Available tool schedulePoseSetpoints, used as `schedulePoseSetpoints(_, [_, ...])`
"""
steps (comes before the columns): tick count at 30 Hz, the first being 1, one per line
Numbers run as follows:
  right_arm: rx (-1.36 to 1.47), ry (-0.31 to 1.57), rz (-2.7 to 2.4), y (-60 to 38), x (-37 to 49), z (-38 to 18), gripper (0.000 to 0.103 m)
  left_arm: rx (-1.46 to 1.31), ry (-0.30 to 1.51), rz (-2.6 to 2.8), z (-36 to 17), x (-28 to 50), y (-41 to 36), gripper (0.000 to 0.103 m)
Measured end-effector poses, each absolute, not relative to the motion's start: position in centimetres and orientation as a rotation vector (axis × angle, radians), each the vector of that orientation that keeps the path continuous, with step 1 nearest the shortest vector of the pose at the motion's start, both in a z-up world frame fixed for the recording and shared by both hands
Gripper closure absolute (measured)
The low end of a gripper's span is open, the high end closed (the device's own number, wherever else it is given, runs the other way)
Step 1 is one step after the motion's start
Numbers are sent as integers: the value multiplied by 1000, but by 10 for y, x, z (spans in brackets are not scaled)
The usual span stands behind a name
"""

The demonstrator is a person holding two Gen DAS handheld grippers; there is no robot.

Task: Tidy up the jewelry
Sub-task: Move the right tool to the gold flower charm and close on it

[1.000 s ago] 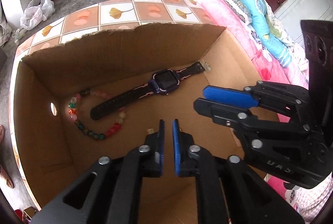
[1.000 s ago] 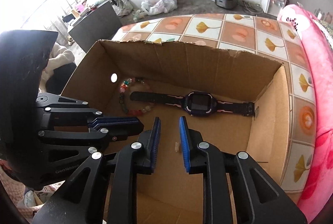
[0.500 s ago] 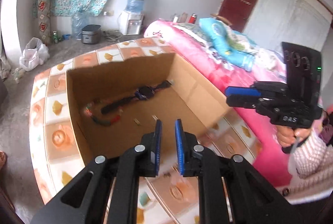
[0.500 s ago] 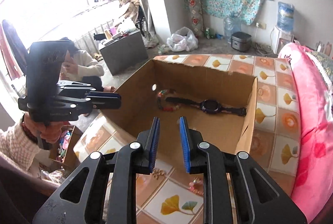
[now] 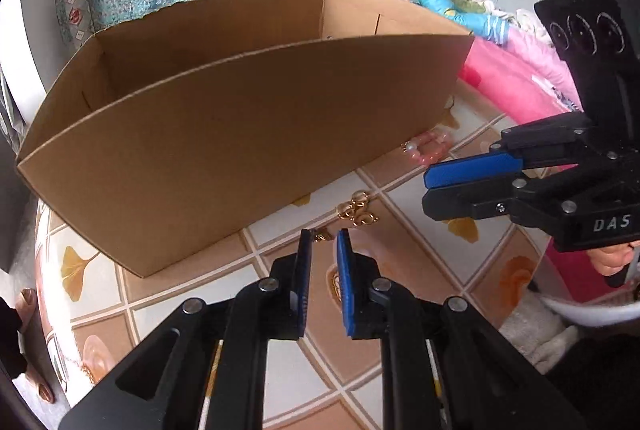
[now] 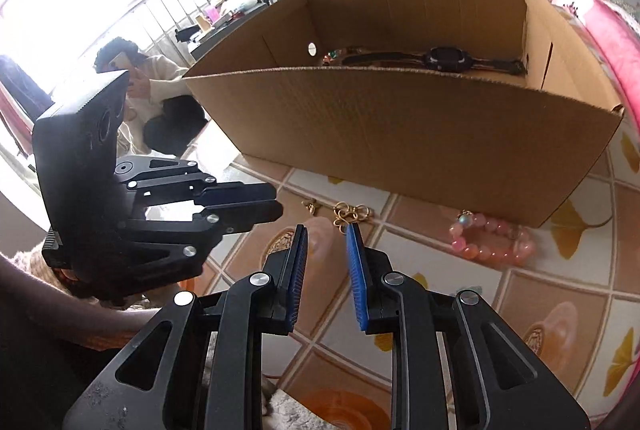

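Note:
A cardboard box (image 5: pixel 240 134) stands on the tiled table; in the right wrist view (image 6: pixel 400 134) it holds a dark watch (image 6: pixel 444 56) and a bead bracelet (image 6: pixel 332 55). Gold rings (image 5: pixel 356 209) and a small gold piece (image 5: pixel 322 235) lie on the table before the box; the rings also show in the right wrist view (image 6: pixel 349 214). A pink bead bracelet (image 6: pixel 492 242) lies by the box's right corner, also in the left wrist view (image 5: pixel 428 148). My left gripper (image 5: pixel 324 238) is slightly open and empty, low near the rings. My right gripper (image 6: pixel 327 232) is slightly open and empty, just before the rings.
A pink bed (image 5: pixel 516 78) runs along the table's right side. A seated person (image 6: pixel 148 78) is beyond the table's left edge. The tiled table (image 6: pixel 560 310) extends in front of the box.
Both grippers have pulled back out of the box and dropped low to the table in front of it, so the box's near wall now fills the view. Both jaws stay slightly apart.

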State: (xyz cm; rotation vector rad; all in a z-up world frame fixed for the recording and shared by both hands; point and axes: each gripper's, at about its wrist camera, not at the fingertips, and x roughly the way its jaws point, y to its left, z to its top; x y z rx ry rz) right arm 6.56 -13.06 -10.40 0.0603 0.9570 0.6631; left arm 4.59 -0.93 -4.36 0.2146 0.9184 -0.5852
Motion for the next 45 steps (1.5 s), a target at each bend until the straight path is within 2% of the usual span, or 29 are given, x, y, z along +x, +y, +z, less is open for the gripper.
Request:
schedulePoseSetpoints(3, [70,958,665,-132,67,-107,81,216,938,-577,-55,55,-15,84])
schedulePoseSetpoints(11, [75,968,650,-135,71,-114,81,288,918,-556,-63,62,-25,84])
schedulePoseSetpoints(12, [69,968,648,-135,70,-114,81,299,914,-555,-63,62,-26,84])
schedulePoseSetpoints(14, [63,968,646,-132,73,-114,81,313,909,-559,-63,61,-29,91])
schedulePoseSetpoints(21, [19,937,629,-124,71,-110,81,293,911,-555,-63,57,-21,92])
schedulePoseSetpoints(33, [-213,919,620,-79,73,-120,81,225,926,-523,-61,48,-3,92])
schedulePoseSetpoints(38, [-275,924,591,-78,72,-126,85,220,922,-528,-61,47,-1,92])
schedulePoseSetpoints(45, [-293,937,575,-77,69,-126,96,211,920,-535,-62,49,0,92])
